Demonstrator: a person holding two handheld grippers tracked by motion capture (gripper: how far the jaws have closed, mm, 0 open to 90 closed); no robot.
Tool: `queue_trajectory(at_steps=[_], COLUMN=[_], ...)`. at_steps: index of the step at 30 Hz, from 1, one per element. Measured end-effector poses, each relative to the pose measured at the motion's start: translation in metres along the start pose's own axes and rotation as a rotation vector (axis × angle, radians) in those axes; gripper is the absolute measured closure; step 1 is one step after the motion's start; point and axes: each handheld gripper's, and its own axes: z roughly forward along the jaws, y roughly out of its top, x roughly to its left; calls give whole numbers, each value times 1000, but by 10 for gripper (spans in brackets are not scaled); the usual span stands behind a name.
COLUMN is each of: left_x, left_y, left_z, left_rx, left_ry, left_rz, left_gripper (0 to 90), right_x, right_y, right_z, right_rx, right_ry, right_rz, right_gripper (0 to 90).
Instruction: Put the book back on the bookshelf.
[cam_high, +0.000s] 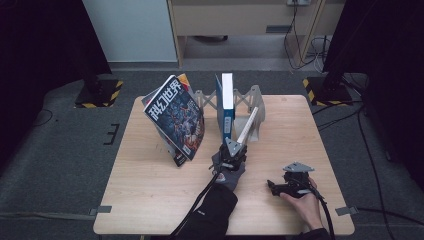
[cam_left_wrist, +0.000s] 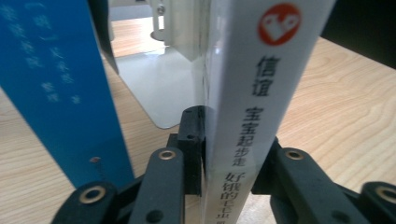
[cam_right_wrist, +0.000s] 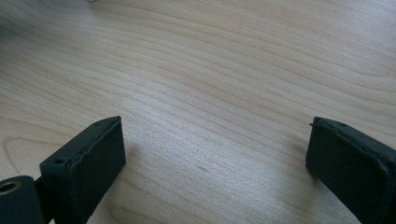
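The left gripper's (cam_left_wrist: 229, 163) black fingers (cam_left_wrist: 161, 186) press from both sides on the spine of a white book (cam_left_wrist: 252, 93), clamped close to its lower end; the spine carries an orange-red emblem and a column of dark characters. From above, the left gripper (cam_high: 235, 148) holds that white book (cam_high: 247, 125) tilted, its top leaning toward a white rack (cam_high: 252, 107) at the back of the counter (cam_high: 150, 190). Just beside it to the left, a blue book (cam_high: 226, 107) stands upright in the rack. Further left, an illustrated magazine (cam_high: 176, 117) leans at a slant, well apart from both. Nearer the front edge, the right gripper (cam_high: 280, 187) rests in a hand on the counter, its fingers (cam_right_wrist: 88, 163) spread wide over bare wood with nothing between them.
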Motion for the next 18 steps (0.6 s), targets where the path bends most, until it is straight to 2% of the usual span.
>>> queue_trajectory(at_steps=[3,5,12,15,18], left_x=[5,5,-6,-11,-11], left_y=[3,6,26,31,31], left_z=[0,0,4,12,17], left_rx=[-21,-38,-76,-67,-60], left_ry=[-7,-1,51,82,92], left_rz=[-70,-88,-79,-63,-53], left_gripper=[739,741,741,739,737], right_x=[0,0,0,1,1], right_y=[0,0,0,0,0], right_z=[0,0,1,0,0], right_rx=[1,-2,-1,0,-1], right_ry=[0,1,-2,-1,-2], right_rz=[1,-3,3,5,5], right_gripper=[51,51,51,52,52])
